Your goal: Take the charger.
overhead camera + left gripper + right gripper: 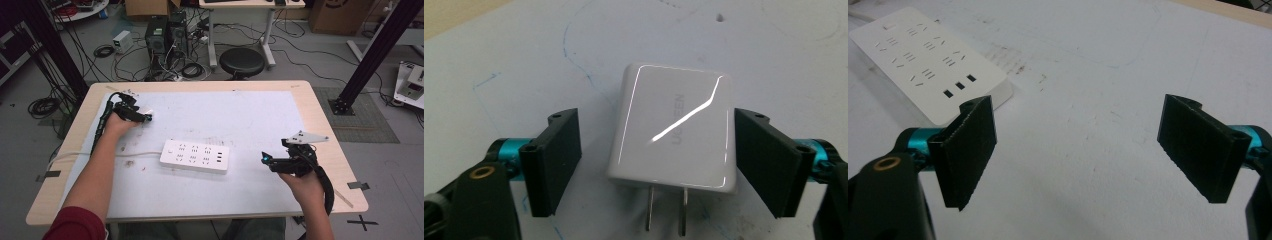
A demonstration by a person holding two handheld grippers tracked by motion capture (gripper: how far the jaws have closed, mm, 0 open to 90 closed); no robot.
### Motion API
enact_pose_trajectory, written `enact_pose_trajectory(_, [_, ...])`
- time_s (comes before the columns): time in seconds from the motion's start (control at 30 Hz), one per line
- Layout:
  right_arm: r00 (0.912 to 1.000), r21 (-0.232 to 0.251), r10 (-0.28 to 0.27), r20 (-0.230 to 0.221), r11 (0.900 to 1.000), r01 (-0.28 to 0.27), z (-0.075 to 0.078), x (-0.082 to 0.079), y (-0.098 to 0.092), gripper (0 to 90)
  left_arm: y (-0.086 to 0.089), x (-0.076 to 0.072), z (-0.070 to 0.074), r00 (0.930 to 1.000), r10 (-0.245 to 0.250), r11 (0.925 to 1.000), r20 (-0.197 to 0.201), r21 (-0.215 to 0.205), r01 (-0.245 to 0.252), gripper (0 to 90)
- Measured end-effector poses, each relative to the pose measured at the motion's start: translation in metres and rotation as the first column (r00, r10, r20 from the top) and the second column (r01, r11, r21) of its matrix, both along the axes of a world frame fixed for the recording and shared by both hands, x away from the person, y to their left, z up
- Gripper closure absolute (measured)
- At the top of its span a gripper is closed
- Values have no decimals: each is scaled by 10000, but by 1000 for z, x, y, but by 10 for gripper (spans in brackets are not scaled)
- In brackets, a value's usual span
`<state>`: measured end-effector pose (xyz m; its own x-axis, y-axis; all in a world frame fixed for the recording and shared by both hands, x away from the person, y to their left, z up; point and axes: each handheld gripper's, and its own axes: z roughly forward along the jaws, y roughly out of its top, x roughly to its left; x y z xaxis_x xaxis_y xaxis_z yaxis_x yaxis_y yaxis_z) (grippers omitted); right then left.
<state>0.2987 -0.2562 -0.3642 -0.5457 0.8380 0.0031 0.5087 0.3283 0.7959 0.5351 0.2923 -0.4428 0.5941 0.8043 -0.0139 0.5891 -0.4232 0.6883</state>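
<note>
The left gripper point(656, 165) sits low over the far left of the white mat point(260, 115), its jaws straddling a white charger point(674, 135) that lies flat with its two prongs toward the camera. The right jaw is at the charger's edge, the left stands clear, so nothing is gripped. The right gripper point(1078, 155), near right of the power strip point(195, 156), gapes wide over bare mat.

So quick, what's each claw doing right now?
Left claw: open around the white charger, which lies between its jaws with a gap on the left side.
Right claw: open, holding nothing.
</note>
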Motion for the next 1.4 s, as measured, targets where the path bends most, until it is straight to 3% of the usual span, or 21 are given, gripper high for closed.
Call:
enact_pose_trajectory(0.13, [10000,-110,52,-1,9999,-52,-2,1,2,163,-5,-1,1,9989,-410,9991,233,144,407,382])
enact_pose_trajectory(0.33, [10000,-64,42,-56,10000,-43,-5,1,1,163,-8,-4,5,9984,-502,9985,274,244,495,424])
enact_pose_trajectory(0.43, [10000,-65,54,-47,10000,-54,-4,2,0,163,-7,-8,15,9977,-541,9985,410,23,541,425])
enact_pose_trajectory(0.57, [9999,10,128,-96,9999,-128,-2,4,0,163,-3,-21,39,9957,-630,9978,682,-178,644,425])
enact_pose_trajectory(0.77, [9991,69,420,18,9991,-421,3,6,2,163,2,-56,76,9933,-652,9964,949,-470,699,426])
enact_pose_trajectory(1.0, [9983,241,580,91,9980,-582,6,4,-3,163,-6,-112,107,9825,-1174,9925,1445,-160,1210,425])
enact_pose_trajectory(1.17, [9977,291,663,123,9974,-667,7,7,-7,163,-13,-144,115,9746,-1455,9878,1704,-311,1529,425])
enact_pose_trajectory(1.4, [9966,314,819,114,9961,-822,8,9,-7,163,-11,-169,113,9672,-1835,9800,1756,-438,1939,425])
